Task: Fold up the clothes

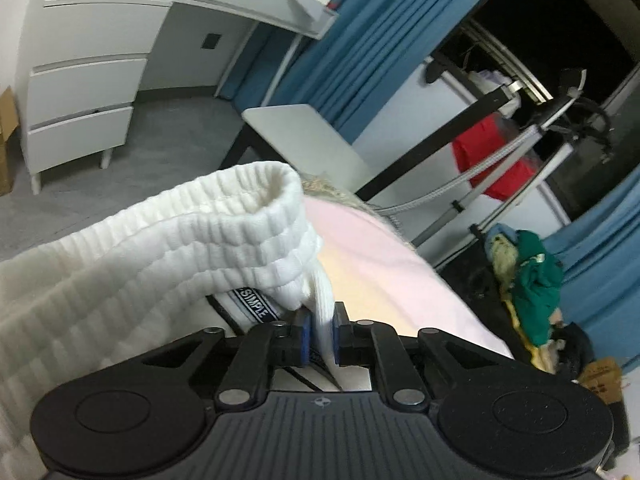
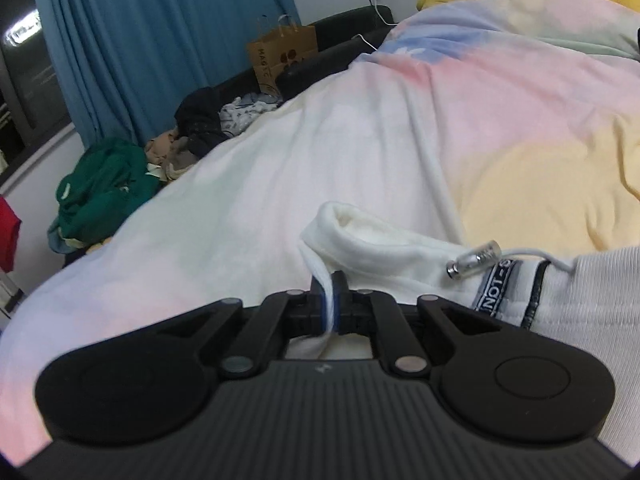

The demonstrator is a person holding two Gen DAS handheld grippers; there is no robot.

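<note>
A white ribbed garment (image 1: 168, 240) with a thick elastic waistband and a printed tape label (image 1: 256, 306) hangs in front of my left gripper (image 1: 321, 330), which is shut on a fold of its white fabric. The same white garment (image 2: 400, 256) shows in the right wrist view, lying low over a pastel bedspread (image 2: 460, 112). Its drawstring ends in a clear metal-tipped toggle (image 2: 474, 260). My right gripper (image 2: 329, 300) is shut on a white edge of the garment near the waistband.
A pile of green and dark clothes (image 2: 108, 188) lies beside the bed, near a paper bag (image 2: 282, 56) and blue curtains (image 2: 160, 40). The left view shows a white dresser (image 1: 84, 92), a small white table (image 1: 304, 140), a drying rack with a red garment (image 1: 492, 160).
</note>
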